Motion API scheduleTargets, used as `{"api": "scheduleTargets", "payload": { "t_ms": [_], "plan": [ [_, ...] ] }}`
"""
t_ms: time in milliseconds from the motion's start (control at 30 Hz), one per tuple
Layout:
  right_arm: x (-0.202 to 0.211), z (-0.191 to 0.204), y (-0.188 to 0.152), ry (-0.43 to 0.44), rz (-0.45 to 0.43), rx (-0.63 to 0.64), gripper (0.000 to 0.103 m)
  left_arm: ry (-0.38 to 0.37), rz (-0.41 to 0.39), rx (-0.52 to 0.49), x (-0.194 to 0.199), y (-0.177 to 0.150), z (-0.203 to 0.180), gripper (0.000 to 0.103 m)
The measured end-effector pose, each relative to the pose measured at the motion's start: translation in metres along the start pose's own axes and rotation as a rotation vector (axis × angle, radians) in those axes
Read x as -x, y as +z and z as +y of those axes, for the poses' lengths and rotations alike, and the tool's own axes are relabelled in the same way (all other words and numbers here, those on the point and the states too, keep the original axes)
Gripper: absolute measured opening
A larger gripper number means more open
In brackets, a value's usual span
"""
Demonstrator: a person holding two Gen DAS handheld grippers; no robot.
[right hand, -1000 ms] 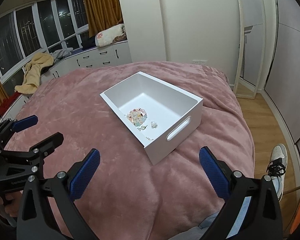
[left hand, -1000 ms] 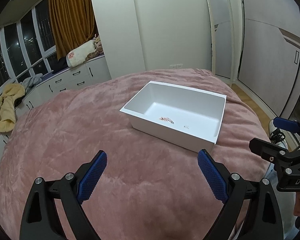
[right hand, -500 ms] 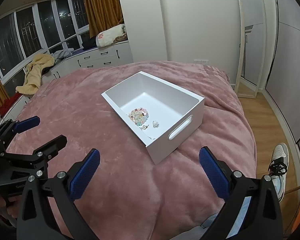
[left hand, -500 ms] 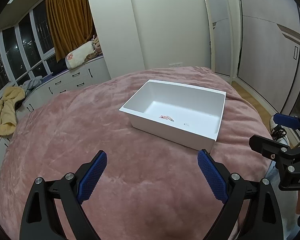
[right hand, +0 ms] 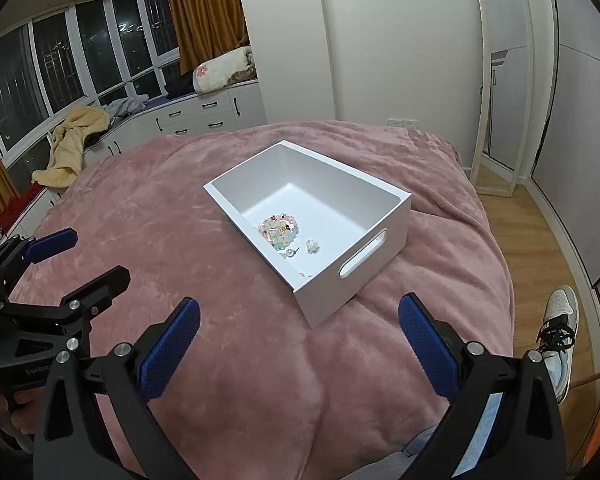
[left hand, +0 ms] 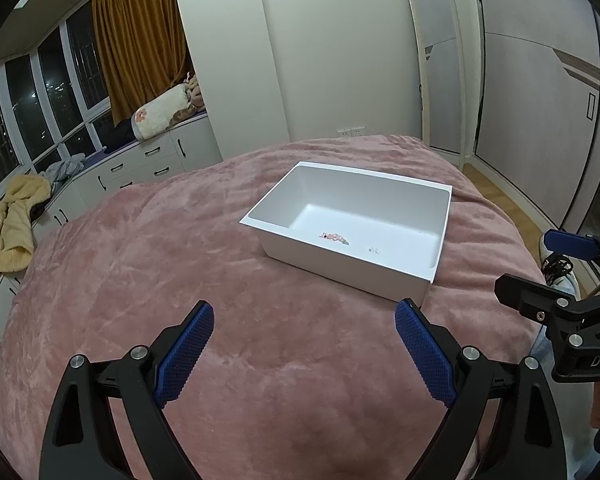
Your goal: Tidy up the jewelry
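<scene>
Left gripper: jaws spread wide, empty, held low over the blanket, aimed at the bin's long side
Right gripper: jaws also spread, empty, level with the left one, facing the bin's handle end
Bin: white, open, on the pink blanket, ahead of both grippers, touching neither
Jewelry: bead bracelets piled on the bin floor, small earrings just beside them
Shoe: on the wood floor at right
</scene>
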State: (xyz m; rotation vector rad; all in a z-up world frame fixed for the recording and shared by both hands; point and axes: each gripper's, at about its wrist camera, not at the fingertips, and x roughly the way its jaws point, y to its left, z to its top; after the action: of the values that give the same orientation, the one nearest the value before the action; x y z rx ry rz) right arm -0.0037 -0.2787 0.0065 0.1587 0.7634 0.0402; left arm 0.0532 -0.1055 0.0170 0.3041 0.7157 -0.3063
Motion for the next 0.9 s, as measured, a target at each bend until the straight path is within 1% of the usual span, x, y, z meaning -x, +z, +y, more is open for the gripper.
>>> {"api": "scheduleTargets", "payload": {
  "t_ms": [367, 900],
  "plan": [
    [-0.0004, 0.0000, -0.0001, -0.001, 0.000, 0.002, 0.098, -0.003, 0.019, -0.002, -0.0007, -0.0008, 0.0009, 0.093],
    [-0.0011, -0.0002, 0.0000, 0.000, -0.001, 0.003, 0.098, -0.006, 0.020, -0.001, -0.0003, -0.0013, 0.0010, 0.093]
  ]
}}
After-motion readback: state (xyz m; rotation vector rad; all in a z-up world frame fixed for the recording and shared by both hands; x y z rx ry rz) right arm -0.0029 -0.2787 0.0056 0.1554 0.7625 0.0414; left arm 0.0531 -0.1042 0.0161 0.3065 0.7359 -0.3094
